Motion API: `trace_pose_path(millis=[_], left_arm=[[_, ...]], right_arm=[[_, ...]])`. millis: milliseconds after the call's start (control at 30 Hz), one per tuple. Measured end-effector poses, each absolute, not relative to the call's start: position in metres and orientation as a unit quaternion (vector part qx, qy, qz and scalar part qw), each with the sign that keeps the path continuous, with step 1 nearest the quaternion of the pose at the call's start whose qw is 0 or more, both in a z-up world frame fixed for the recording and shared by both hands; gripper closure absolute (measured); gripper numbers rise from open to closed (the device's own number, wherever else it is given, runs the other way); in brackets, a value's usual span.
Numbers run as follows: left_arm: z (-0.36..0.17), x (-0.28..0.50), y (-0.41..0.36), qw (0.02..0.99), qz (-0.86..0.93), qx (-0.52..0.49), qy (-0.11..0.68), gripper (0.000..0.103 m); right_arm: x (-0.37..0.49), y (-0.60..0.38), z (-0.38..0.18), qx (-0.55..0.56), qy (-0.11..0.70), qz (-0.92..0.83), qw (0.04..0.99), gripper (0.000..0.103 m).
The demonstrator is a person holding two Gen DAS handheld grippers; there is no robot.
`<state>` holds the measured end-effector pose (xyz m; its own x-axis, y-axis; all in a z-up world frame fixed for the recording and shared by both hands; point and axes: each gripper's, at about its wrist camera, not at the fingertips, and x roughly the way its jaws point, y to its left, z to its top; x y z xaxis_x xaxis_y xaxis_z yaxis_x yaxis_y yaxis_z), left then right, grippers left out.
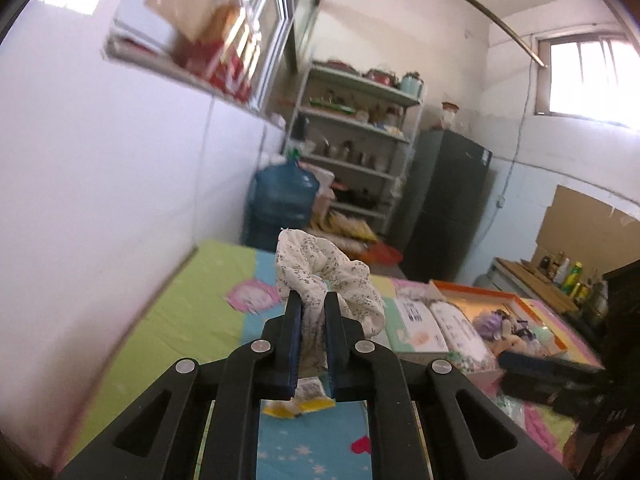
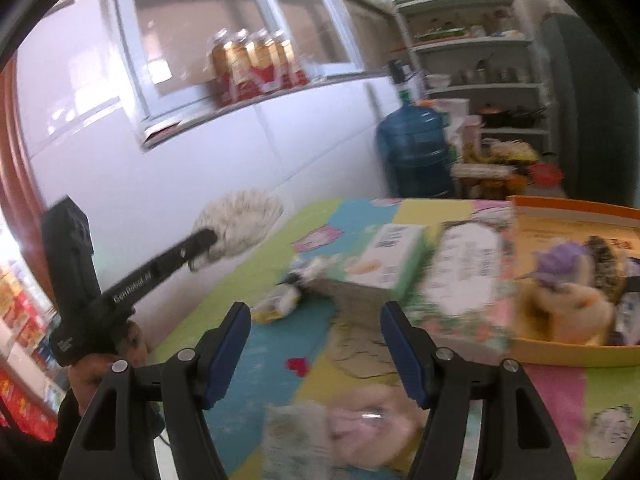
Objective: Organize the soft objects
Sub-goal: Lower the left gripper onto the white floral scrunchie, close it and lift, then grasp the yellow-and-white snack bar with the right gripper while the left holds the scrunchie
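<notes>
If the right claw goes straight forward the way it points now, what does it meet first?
Probably the green-and-white cardboard box lying on the colourful play mat. The right claw is open and empty, and the box sits ahead between its fingers; blur leaves depth uncertain.

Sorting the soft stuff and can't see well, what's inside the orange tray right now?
The orange tray holds a pale plush toy with a purple cap and a dark spiky-looking item behind it. Whatever sits under or behind them is hidden, and the picture is blurred.

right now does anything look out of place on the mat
A small yellow packet lies crumpled and loose on the mat, apart from the orange tray. The left gripper holds a scrunchie aloft.
</notes>
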<state>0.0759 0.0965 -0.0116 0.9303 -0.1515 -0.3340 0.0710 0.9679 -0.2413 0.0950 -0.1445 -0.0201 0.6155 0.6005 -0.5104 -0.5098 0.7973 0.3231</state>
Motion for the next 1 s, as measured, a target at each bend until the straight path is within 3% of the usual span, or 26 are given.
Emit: trace_pose_path(millis=[200,600,867,1000], left_arm=[[-0.001,0.056,0.113,0.981,-0.035,-0.101,0.159,0.093],[-0.016,0.040,0.152,0.982,-0.014,-0.113,0.153,0.093],[-0.030,0.039,0.168,0.980,-0.019,-0.121,0.154,0.093],[-0.036,0.040,0.174,0.978,-0.021,-0.132,0.159,0.093]], right_arm=[[0.116,-0.080,-0.030,0.051,0.369,0.328,0.868,0.036],[0.178,-0.024,-0.080,0.152,0.498,0.269,0.810,0.036],[0.192,0.006,-0.087,0.093,0.505,0.215,0.831,0.036],[0.191,0.013,-0.089,0.054,0.499,0.194,0.843,0.053]])
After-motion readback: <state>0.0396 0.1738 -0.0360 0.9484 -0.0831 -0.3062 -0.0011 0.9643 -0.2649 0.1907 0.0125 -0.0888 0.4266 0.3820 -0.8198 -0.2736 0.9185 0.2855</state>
